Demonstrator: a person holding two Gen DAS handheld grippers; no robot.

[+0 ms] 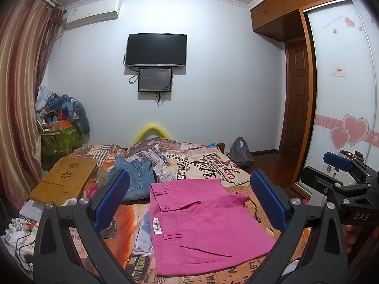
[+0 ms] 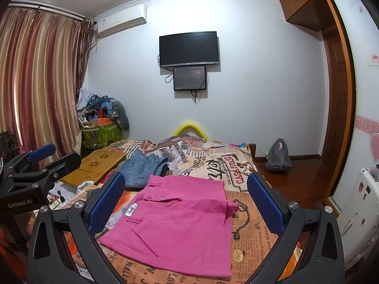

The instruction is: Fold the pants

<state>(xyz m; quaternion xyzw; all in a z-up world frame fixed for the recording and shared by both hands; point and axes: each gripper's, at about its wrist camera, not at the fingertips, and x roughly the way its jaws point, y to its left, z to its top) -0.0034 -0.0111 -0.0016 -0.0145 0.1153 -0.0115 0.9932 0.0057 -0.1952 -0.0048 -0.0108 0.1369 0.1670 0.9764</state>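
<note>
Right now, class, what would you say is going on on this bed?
A person holds two grippers above pink pants that lie folded into a compact rectangle on the patterned bedspread. The left gripper and the right gripper both hover open with nothing between their fingers; neither touches the fabric. Blue jeans lie in a heap behind the pink pair, beside a wooden lap tray. The pink pair looks largely folded, apart from one turned-up corner at its right edge.

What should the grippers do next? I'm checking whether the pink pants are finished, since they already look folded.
Probably lower the right gripper to flatten the loose flap at the right edge of the pink pants. Both grippers are open and empty above the bed, and that corner sticks out.
</note>
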